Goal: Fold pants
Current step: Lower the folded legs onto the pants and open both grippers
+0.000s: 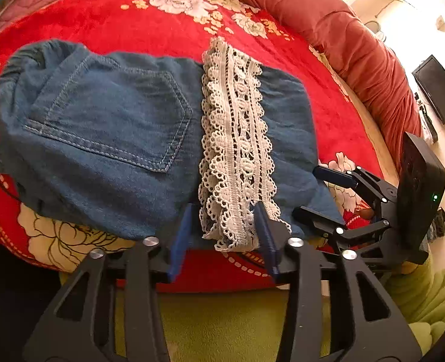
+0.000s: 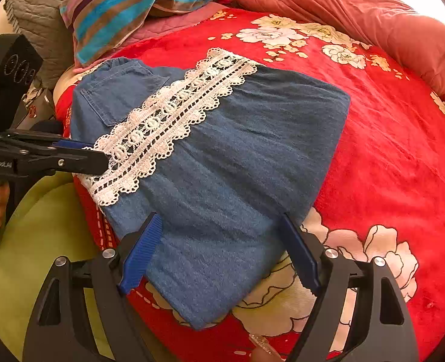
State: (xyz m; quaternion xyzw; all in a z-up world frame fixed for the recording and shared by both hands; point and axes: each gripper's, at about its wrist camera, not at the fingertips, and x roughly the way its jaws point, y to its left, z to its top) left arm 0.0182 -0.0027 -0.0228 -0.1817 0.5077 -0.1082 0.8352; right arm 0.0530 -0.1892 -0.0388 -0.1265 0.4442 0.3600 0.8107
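Observation:
The blue denim pants (image 1: 107,138) lie folded on the red flowered blanket, back pocket up, with a white lace trim (image 1: 237,138) across them. They also show in the right wrist view (image 2: 228,163), with the lace (image 2: 168,120) at left. My left gripper (image 1: 225,232) is open, its blue pads on either side of the lace's near end. My right gripper (image 2: 219,241) is open over the near edge of the denim, and it shows in the left wrist view (image 1: 322,193). The left gripper shows in the right wrist view (image 2: 95,157) by the lace.
The red blanket (image 2: 403,150) covers the bed. A rust-coloured quilt (image 2: 358,9) is bunched along the far edge. A striped towel (image 2: 125,9) and a grey pillow (image 2: 38,15) lie at the head. A green cover (image 1: 237,325) hangs below the near edge.

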